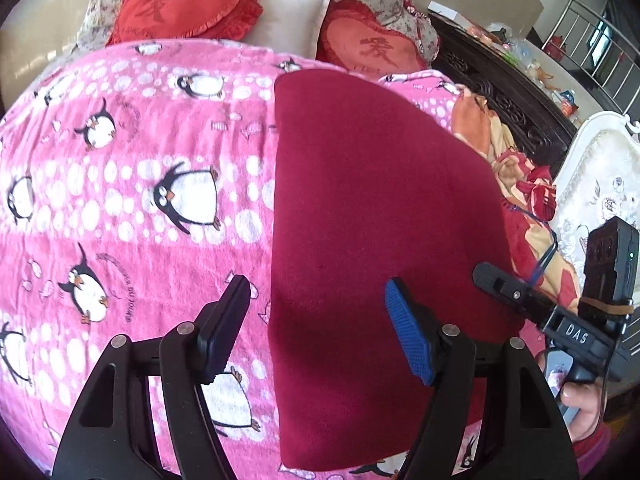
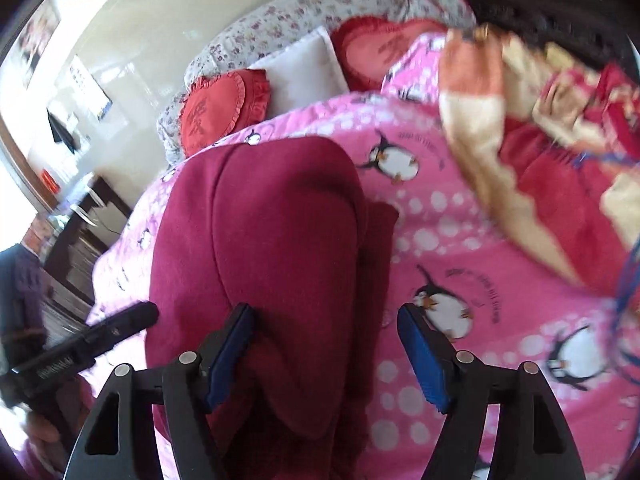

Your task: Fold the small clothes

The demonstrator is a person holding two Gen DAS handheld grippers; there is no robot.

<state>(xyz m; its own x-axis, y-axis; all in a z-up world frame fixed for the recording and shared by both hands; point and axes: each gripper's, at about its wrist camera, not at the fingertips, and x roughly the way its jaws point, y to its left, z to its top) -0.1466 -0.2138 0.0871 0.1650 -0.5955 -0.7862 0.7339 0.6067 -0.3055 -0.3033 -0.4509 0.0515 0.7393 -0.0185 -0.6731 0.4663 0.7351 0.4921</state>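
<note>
A dark red garment [image 1: 380, 208] lies folded on the pink penguin blanket [image 1: 132, 208]. In the right wrist view the dark red garment [image 2: 272, 216] shows a rounded folded layer on top. My left gripper [image 1: 320, 320] is open above the garment's near left edge, one finger over the blanket and the blue-padded one over the cloth. My right gripper [image 2: 328, 340] is open too; the garment's near right part lies between its blue pads, and they do not clamp it. Each view catches the other gripper at its side: a finger [image 1: 496, 284] at the right, a finger [image 2: 120, 324] at the left.
Two red heart cushions [image 1: 184, 4] and a white pillow [image 1: 288, 20] lie at the head of the bed. A crumpled orange, cream and red blanket [image 2: 532, 184] is heaped to the right of the garment. A dark carved bed frame [image 1: 504, 100] runs behind it.
</note>
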